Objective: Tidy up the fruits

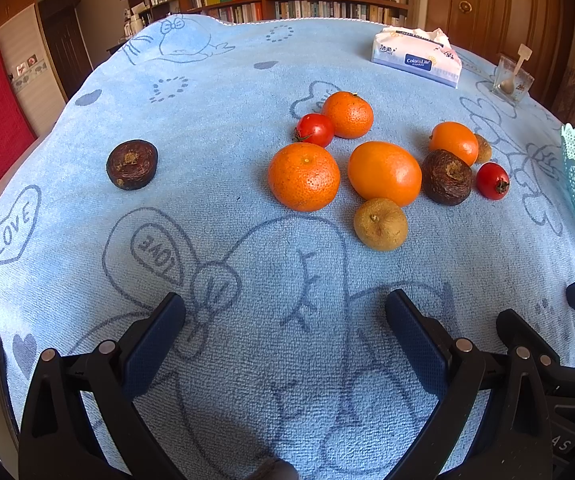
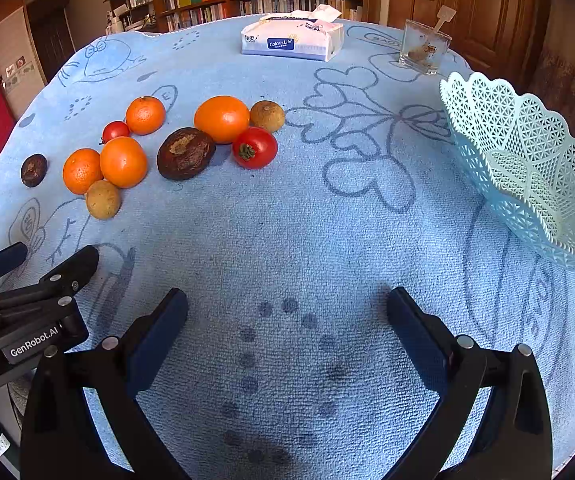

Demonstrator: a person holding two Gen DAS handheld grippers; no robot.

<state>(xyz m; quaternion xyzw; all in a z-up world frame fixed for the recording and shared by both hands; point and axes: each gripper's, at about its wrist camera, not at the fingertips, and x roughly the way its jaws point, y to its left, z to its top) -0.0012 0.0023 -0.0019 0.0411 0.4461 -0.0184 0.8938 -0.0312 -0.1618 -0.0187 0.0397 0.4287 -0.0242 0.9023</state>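
At lower frame, left gripper [image 1: 285, 312] and right gripper [image 2: 287, 308] are held spread, empty; round fruit such as the tomato [image 2: 255, 147] may be rolled off by off-centre contact.

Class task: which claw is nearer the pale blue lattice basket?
Right. The right claw has the basket just ahead to its right; the left claw sits farther left, facing the fruit.

Orange and red fruits [image 1: 303, 176] on a blue doodle-printed towel [image 1: 247, 240] — pale-teal lattice basket [image 2: 527, 168].
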